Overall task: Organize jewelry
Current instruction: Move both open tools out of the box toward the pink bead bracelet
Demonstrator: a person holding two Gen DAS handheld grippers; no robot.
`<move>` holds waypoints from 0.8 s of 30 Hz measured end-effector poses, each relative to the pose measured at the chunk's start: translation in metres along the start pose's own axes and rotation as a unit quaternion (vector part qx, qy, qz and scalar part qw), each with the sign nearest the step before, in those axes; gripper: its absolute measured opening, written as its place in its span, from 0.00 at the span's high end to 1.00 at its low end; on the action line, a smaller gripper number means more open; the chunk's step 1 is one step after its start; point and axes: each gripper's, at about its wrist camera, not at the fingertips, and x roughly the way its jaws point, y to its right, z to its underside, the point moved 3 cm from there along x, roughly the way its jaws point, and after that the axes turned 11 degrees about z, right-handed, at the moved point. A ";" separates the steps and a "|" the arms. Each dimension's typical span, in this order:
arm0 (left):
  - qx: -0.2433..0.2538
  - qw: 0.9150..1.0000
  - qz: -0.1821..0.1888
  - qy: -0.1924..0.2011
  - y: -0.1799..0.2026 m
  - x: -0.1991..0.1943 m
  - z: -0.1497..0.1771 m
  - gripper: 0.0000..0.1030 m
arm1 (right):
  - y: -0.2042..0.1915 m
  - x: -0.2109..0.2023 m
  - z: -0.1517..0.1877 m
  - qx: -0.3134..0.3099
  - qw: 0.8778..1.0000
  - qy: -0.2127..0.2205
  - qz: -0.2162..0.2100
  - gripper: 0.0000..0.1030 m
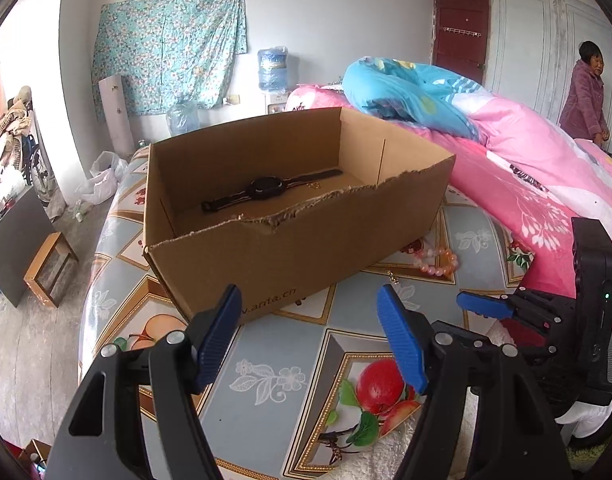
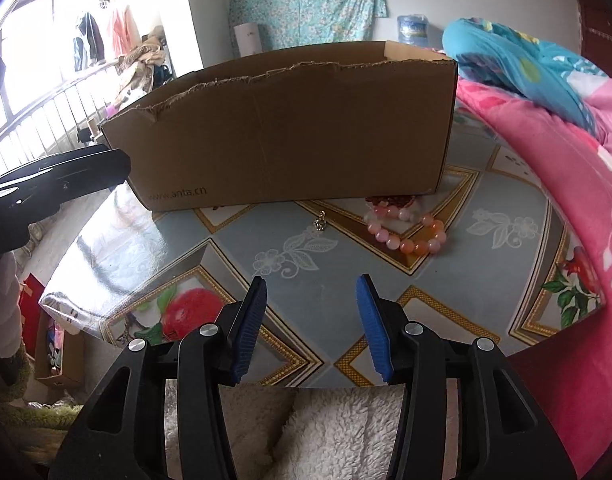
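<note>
Inside, torn corrugated box [image 1: 290, 240] holds a watch [image 1: 266, 189]; glossy round beads [image 2: 410, 232] outside; both grippers' ribbed fingers [image 2: 370, 328] wide.

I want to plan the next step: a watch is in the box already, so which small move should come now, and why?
Probably move the right gripper forward to the bead bracelet. It lies on the table outside the box, and both grippers are open and empty; the left gripper faces the box.

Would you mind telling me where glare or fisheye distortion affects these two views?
Right wrist view: the window is blown out and throws white glare on the glossy tablecloth; the cardboard box rim bows. Left wrist view: even light, the wall edge bends at the left, and the watch is sharp.
</note>
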 end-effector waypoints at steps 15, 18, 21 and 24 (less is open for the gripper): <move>0.018 0.998 -0.019 -0.050 0.024 0.042 0.010 0.33 | 0.002 0.003 0.014 -0.020 1.000 0.014 0.006 0.53; 0.018 0.998 -0.021 -0.048 0.025 0.046 0.008 0.33 | 0.001 0.003 0.015 -0.023 0.999 0.020 0.010 0.53; 0.015 0.998 -0.022 -0.052 0.026 0.052 0.007 0.33 | 0.001 0.001 0.017 -0.022 0.999 0.023 0.009 0.54; 0.015 0.998 -0.021 -0.052 0.027 0.055 0.008 0.33 | 0.004 -0.001 0.019 -0.016 1.000 0.025 0.008 0.56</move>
